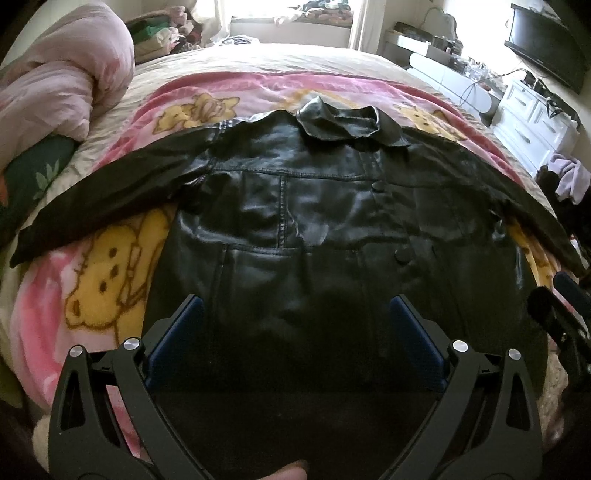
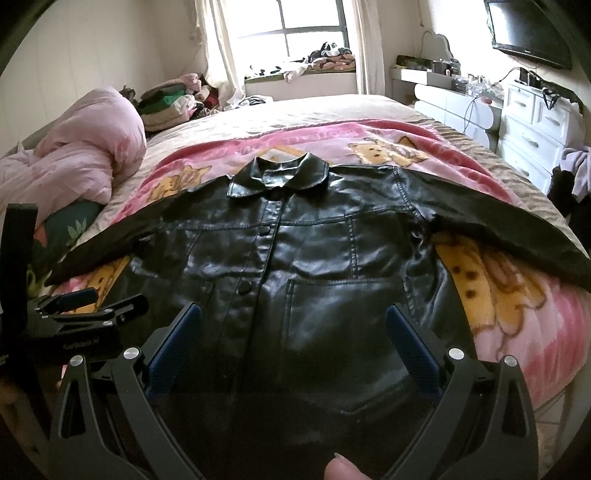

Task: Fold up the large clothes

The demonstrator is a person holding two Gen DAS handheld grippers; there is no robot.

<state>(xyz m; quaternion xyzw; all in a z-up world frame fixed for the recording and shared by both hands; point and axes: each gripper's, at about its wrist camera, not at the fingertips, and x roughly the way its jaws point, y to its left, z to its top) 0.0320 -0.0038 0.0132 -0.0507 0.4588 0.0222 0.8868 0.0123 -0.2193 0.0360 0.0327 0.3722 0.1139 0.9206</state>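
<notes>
Home bedroom: bed (image 2: 332, 110), white dresser (image 2: 532, 125), wall television (image 2: 528, 33).

Bed (image 2: 332, 107), pink cartoon blanket (image 2: 517, 317) w/ black jacket (image 2: 317, 266) flat, pink duvet (image 2: 81, 162)

Jacket (image 2: 295, 266) spread flat mid-bed; pink duvet (image 2: 85, 155) heaped left; blanket (image 2: 517, 295) bare right.

A black, glossy leather-look jacket (image 1: 314, 206) lies spread flat and front-up on a pink blanket with yellow cartoon bears (image 1: 103, 280), its collar (image 2: 279, 175) toward the far end of the bed. The front is closed with round black snaps (image 2: 244, 287) down the middle. Both sleeves stretch straight out to the sides. A stitched chest pocket shows on one panel, and the surface is lightly creased.
</notes>
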